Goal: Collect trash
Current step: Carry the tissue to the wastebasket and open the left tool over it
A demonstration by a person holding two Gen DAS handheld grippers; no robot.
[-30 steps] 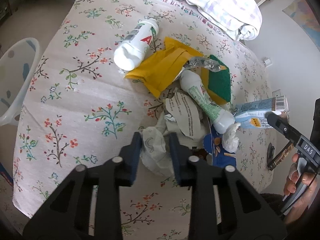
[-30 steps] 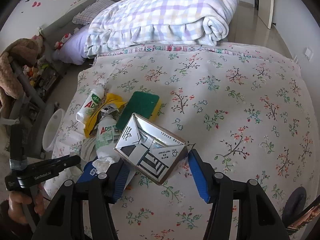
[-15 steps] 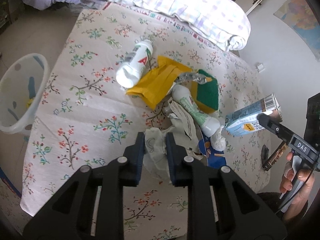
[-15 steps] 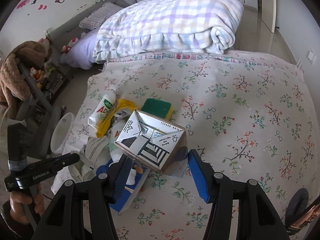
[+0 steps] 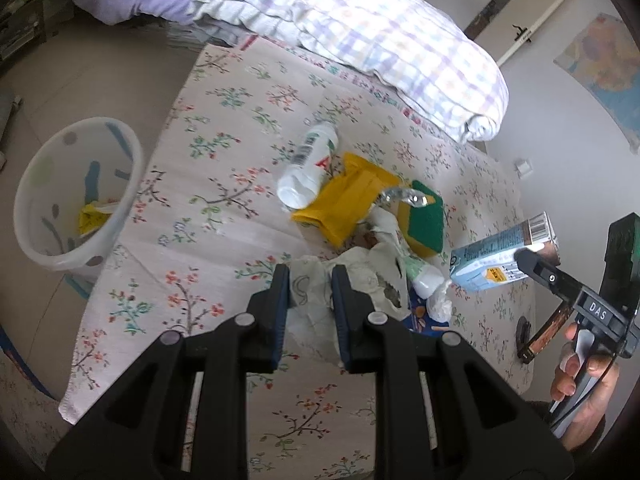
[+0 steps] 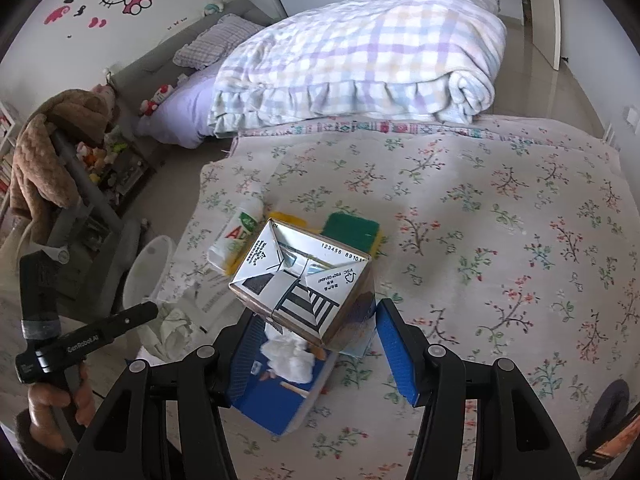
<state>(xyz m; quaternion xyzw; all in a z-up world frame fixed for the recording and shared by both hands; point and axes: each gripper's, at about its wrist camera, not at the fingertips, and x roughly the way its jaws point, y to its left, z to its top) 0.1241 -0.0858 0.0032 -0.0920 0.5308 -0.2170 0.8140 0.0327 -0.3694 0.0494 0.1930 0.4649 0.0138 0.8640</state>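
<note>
My left gripper [image 5: 309,280] is shut on a crumpled white paper wrapper [image 5: 312,300] and holds it above the flowered bedspread [image 5: 208,208]. My right gripper [image 6: 316,320] is shut on a milk carton [image 6: 304,280], lifted off the bed; the carton also shows in the left wrist view [image 5: 500,256]. Left on the bed are a white bottle [image 5: 308,168], a yellow bag [image 5: 348,200], a green and yellow sponge [image 5: 424,220], a second white bottle [image 5: 420,276], a tissue [image 6: 288,356] and a blue packet [image 6: 276,396].
A white plastic bin [image 5: 76,192] with a little trash inside stands on the floor left of the bed. A folded checked quilt [image 6: 360,60] lies at the far end. A dark object [image 5: 532,336] lies near the bed's right edge.
Both grippers have risen away from the bed with their loads. The left gripper's view has pulled back, bringing the bin fully into sight. The carton is clear of the pile.
</note>
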